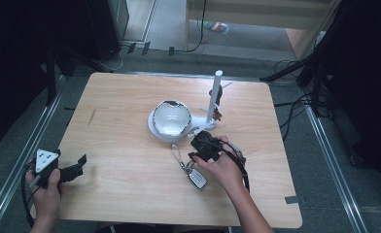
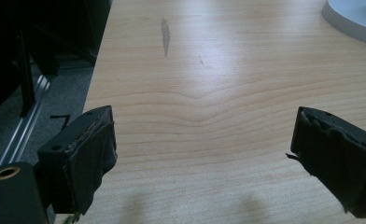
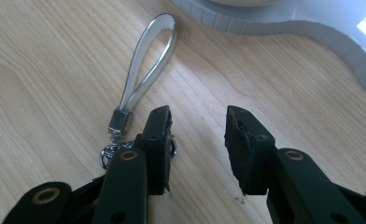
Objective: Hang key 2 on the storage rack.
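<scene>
A car key fob (image 1: pixel 197 178) with a pale strap loop (image 1: pixel 177 154) lies on the wooden table (image 1: pixel 130 194), in front of a white stand (image 1: pixel 155 130) that carries a shiny bowl (image 1: pixel 169 118) and an upright white post (image 1: pixel 214 96). My right gripper (image 1: pixel 197 148) hovers open just right of the strap. Its own view shows the loop (image 3: pixel 148 70) and metal ring (image 3: pixel 110 153) left of the right gripper (image 3: pixel 197 116), with bare wood between the jaws. My left gripper (image 1: pixel 79 167) rests wide open near the table's left edge; the left gripper (image 2: pixel 204 121) holds nothing.
The white stand's ribbed base edge (image 3: pixel 288 25) lies just ahead of the right jaws, and a corner of the base (image 2: pixel 354 18) sits far ahead of the left ones. Metal rails (image 1: pixel 18 160) and dark floor flank the table. Cables (image 1: pixel 295 104) trail at the right.
</scene>
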`<state>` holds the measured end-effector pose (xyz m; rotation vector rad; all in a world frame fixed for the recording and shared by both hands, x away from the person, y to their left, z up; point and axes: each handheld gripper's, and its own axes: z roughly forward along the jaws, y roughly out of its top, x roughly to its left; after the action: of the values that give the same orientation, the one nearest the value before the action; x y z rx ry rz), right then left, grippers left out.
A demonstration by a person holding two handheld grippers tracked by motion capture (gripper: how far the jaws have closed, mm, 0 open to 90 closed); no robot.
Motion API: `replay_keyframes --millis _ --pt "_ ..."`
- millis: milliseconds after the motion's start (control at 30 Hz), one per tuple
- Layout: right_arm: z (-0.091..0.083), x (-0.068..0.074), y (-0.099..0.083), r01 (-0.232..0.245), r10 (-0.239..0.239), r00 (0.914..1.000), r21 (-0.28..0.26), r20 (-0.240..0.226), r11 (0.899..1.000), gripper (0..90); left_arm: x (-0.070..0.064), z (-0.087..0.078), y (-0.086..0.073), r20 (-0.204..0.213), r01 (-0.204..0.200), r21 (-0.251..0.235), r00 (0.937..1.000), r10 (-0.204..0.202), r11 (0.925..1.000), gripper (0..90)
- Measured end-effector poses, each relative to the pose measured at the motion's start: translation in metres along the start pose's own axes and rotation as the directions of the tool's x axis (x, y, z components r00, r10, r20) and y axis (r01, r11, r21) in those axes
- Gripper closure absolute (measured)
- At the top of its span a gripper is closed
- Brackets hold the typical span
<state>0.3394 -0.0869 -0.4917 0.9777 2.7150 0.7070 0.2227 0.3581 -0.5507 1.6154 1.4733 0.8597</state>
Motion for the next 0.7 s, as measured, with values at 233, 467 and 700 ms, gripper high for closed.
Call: replay_keyframes --millis 233,467,700 --pt "0.004 0.008 0.001 -0.002 0.002 0.9997 0.008 -0.023 1.000 62.2 0.000 0.000 0.000 0.000 0.000 0.000 1.0000 0.000 1.0000 7.0" --pt "0.008 0.016 0.002 0.008 -0.007 0.9988 0.020 -0.049 1.000 62.2 0.000 0.000 0.000 0.000 0.000 0.001 1.0000 0.000 1.0000 7.0" --pt "0.011 0.020 0.003 0.011 -0.009 0.9983 0.030 -0.058 0.999 62.3 0.000 0.000 0.000 0.001 -0.001 0.003 1.0000 0.001 1.0000 7.0"
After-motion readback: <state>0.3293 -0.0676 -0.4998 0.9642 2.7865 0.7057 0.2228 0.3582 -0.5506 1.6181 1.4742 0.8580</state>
